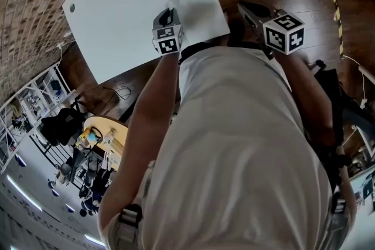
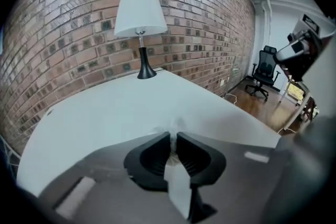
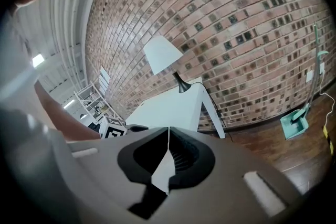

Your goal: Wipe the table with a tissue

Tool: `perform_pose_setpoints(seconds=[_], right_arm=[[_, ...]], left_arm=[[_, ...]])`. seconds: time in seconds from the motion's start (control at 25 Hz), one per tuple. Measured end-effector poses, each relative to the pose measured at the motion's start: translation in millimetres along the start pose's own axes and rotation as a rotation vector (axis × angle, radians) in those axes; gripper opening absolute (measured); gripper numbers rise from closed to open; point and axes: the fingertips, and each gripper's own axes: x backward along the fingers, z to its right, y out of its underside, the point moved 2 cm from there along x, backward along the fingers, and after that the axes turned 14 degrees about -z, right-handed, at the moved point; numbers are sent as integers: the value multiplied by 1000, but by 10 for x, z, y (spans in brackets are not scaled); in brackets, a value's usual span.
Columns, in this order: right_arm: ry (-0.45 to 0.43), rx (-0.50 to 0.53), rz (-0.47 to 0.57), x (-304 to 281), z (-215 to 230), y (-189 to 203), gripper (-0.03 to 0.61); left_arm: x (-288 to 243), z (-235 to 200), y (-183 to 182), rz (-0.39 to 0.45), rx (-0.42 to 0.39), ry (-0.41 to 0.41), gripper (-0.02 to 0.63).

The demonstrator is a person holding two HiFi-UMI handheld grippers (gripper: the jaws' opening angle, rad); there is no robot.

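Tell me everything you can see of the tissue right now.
The tissue is white and crumpled, soft paper by its look. It is pinched between the jaws of the left gripper, with only a small wisp showing past the tips, over the white table. Whether it touches the table cannot be told.

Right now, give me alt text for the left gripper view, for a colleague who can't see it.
The left gripper is shut on a crumpled white tissue over a white table. A white-shaded lamp stands at the table's far edge by a brick wall, with an office chair off to the right.
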Motion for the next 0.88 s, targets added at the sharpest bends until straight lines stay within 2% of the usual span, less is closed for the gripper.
perform_pose_setpoints(seconds=[0.2,0.4,0.56,0.64,0.76,0.88], right_arm=[[-11,20,-10,18,-47,70,14],[-19,42,-12,-69,-118,66,14],[-25,63,-8,-165,-269,58,14],[-28,68,-17,-242,-349,71,14],[-20,87,-40,-339,-507,167,14],[13,178,-21,-490,-818,207,11]], left_arm=[[45,826,-45,3,-125,184,44],[157,1237,-11,-51,-58,431,44],[407,1262,41,32,8,561,46],[538,1130,97,85,73,558,46],[769,831,302,153,186,491,46],[1092,407,598,231,262,416,46]])
